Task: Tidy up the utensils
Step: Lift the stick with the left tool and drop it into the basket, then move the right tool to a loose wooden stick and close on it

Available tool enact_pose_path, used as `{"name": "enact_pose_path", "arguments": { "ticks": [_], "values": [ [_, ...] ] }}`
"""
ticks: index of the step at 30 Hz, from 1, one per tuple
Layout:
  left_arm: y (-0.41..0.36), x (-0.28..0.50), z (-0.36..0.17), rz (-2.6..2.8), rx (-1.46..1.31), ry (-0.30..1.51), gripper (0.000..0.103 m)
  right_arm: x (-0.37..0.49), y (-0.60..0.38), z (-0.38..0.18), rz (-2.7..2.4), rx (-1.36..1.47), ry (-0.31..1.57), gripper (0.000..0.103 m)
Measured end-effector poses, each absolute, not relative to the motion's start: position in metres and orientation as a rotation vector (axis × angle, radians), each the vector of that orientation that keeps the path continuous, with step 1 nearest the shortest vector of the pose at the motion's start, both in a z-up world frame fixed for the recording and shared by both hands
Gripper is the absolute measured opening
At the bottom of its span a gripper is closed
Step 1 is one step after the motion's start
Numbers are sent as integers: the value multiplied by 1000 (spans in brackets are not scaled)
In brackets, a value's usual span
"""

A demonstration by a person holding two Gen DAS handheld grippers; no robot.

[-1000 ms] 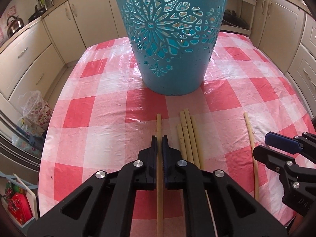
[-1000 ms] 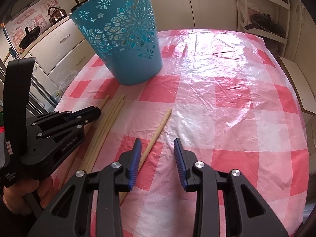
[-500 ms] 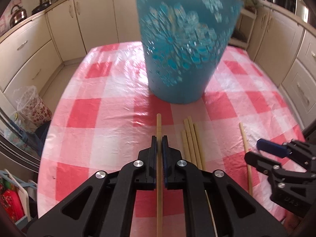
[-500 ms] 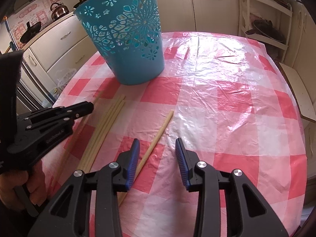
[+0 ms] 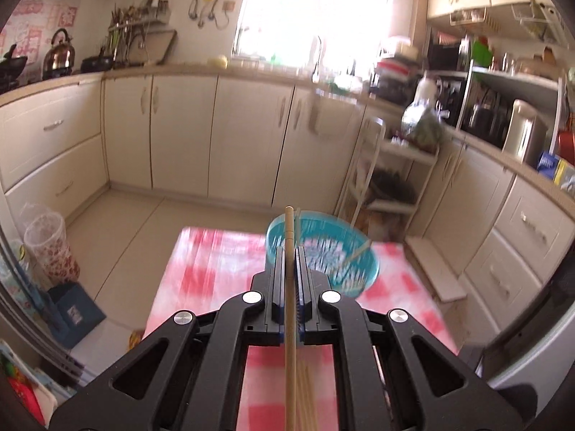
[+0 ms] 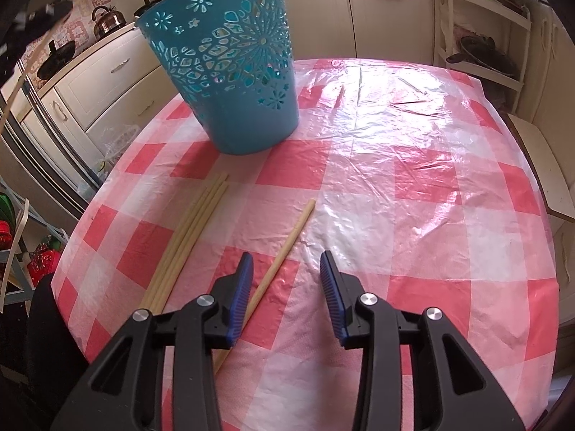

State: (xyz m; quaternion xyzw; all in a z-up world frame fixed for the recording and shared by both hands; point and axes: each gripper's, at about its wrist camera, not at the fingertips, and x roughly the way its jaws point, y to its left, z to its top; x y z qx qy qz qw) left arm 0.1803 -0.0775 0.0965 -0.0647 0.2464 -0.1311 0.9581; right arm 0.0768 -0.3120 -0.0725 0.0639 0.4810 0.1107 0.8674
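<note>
Left gripper [image 5: 290, 262] clamped on one chopstick [image 5: 289, 287], raised above blue basket [image 6: 230, 82]. Right gripper [image 6: 285, 280] spread wide, holding nothing, low over checked tablecloth [image 6: 413, 186], a loose chopstick [image 6: 287, 248] between its fingers; bundle of chopsticks [image 6: 190, 237] beside.

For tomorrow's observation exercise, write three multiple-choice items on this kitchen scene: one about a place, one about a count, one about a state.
1. Where does the single chopstick on the table lie?
A. inside the basket
B. between the open fingers of the right gripper
C. on the floor

2. How many chopsticks lie together in the bundle on the tablecloth?
A. one
B. three
C. six

3. What is the left gripper doing?
A. open, holding nothing
B. shut on a spoon
C. shut on a chopstick

Answers: 1 B, the stick runs up between the spread blue pads; 2 B, three pale sticks lie side by side near the blue basket; 3 C, its pads clamp the raised stick.
</note>
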Motion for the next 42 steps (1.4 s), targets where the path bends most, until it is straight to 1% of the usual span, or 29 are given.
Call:
{"name": "enact_pose_path", "arguments": {
  "ticks": [5,10,17,27,33,34,35,36,37,38,39,41,42],
  "values": [
    [-96,215,128,-255,-179,385,5,77,-312,-72,233,142,1009,38],
    [-120,255,136,-228,-207,309,5,76,-315,-72,243,156,1007,38],
    [-140,294,108,-163,-245,285,5,76,-316,-72,249,166,1006,40],
    [-148,294,73,-128,-196,305,5,76,-315,-72,250,166,1006,42],
    [-151,286,61,-151,-139,376,6,76,-314,-72,251,162,1007,42],
    [-148,284,60,-153,-133,387,10,76,-314,-72,251,162,1008,42],
    [-145,279,58,-151,-128,398,20,76,-314,-72,251,161,1009,42],
    [-141,274,58,-144,-126,401,28,75,-314,-72,252,158,1008,42],
    [-135,266,58,-128,-125,398,45,75,-314,-72,252,155,1007,42],
    [-127,257,59,-104,-125,388,57,74,-314,-72,252,154,1006,42],
    [-119,248,59,-88,-127,377,61,73,-315,-72,252,156,1004,42],
    [-102,227,57,-63,-127,365,73,72,-315,-73,251,163,1002,42],
    [-93,218,54,-50,-125,364,76,71,-317,-73,250,167,1000,42]
  ]
}}
